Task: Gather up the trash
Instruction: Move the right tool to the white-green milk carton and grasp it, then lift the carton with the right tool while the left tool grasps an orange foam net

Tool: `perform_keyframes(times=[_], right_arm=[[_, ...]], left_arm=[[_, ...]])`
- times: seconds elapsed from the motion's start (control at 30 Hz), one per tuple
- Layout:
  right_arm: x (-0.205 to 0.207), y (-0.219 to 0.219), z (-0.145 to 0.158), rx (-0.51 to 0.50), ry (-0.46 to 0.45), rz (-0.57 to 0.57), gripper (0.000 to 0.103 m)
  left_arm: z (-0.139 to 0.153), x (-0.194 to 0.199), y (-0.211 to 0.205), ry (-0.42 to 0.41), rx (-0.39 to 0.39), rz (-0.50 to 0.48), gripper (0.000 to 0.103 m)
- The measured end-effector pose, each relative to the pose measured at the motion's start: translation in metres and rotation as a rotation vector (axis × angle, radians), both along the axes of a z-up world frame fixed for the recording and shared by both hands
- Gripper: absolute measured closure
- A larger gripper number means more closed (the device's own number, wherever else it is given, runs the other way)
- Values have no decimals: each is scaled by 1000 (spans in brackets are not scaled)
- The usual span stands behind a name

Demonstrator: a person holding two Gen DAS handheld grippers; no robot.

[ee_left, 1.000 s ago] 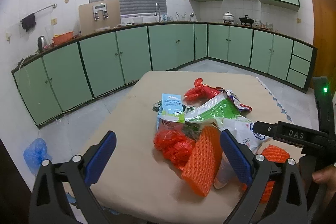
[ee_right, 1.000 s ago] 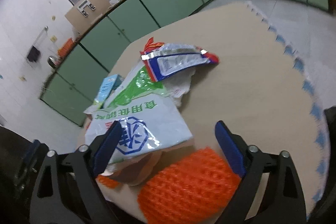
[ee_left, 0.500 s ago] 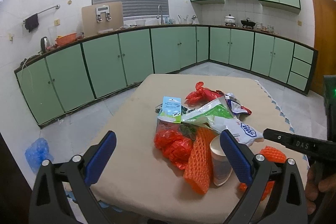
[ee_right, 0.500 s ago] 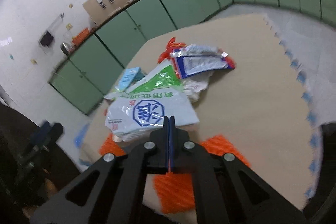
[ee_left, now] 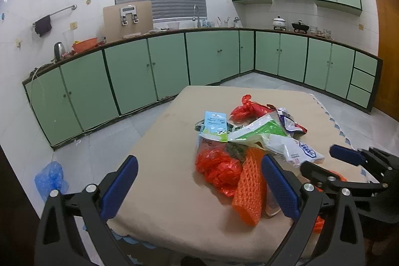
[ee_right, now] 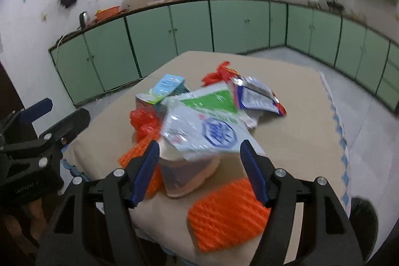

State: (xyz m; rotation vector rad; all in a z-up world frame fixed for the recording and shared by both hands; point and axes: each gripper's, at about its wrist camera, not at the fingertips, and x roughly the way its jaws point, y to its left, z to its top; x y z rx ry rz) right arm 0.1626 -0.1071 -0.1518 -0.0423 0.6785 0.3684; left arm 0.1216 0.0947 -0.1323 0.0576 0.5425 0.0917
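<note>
A heap of trash lies on the beige table (ee_left: 164,153): a light blue carton (ee_left: 214,125), a green-and-white bag (ee_left: 261,129), a white bag with a blue emblem (ee_right: 207,133), a red plastic bag (ee_left: 219,168), a foil wrapper (ee_right: 256,96), an orange foam net (ee_left: 249,188) and a clear cup (ee_right: 184,173). My left gripper (ee_left: 199,161) stands open at the near edge of the heap, holding nothing. My right gripper (ee_right: 199,145) has its jaws opening; the cup and the white bag's corner lie between them, untouched. A second orange net (ee_right: 229,211) lies below it.
A blue plastic bag (ee_left: 49,178) lies on the tiled floor left of the table. Green cabinets (ee_left: 149,66) line the walls behind, and a brown door (ee_left: 389,49) is at the right. The table's near edge (ee_right: 344,141) has a blue scalloped trim.
My right gripper shut with nothing in it, then opened again. It rolled upright and drew back and up from the heap. The left gripper stayed open and barely moved.
</note>
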Motion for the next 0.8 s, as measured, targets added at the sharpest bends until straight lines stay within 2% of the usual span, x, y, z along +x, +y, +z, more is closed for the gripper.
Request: perform_keyframes(times=[0.13, 0.3, 0.37, 0.43, 0.5, 0.67, 0.8], right_arm=[[12, 13, -3, -55, -15, -2, 37], [21, 20, -14, -99, 24, -16, 38], [24, 20, -18, -96, 55, -12, 51], [26, 17, -20, -76, 84, 2, 71], [27, 16, -19, -61, 94, 5, 84], [22, 1, -8, 4, 76, -8, 91], [13, -12, 4, 14, 41, -27, 96]], left_arm=[[-1, -1, 12, 2, -3, 21, 6], [-9, 0, 23, 2, -1, 19, 6], [-12, 1, 25, 4, 3, 15, 6], [-13, 2, 27, 9, -2, 18, 6], [-13, 2, 28, 8, -3, 20, 6], [-9, -3, 25, -3, -3, 11, 6], [-6, -7, 17, -6, -9, -10, 6]])
